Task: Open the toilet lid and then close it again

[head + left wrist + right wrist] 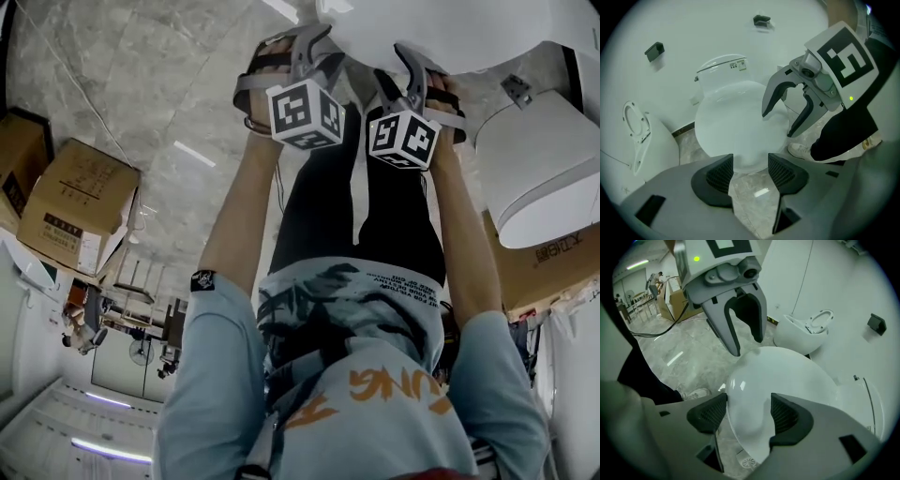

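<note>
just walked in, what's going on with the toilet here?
A person stands over a toilet lid, which is down, with a tool in each hand. The left tool and right tool sit side by side at the lid's front edge, both open and gripping nothing. Whether either touches the lid isn't clear.

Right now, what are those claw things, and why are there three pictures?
A person holds a gripper in each hand, like big tongs. One picture comes from a camera on the person's head, looking down. The other two come from cameras riding on the left gripper and the right gripper. Both hang over a white toilet whose lid is shut. Both grippers are open and hold nothing. Cardboard boxes stand on the stone floor nearby.
</note>
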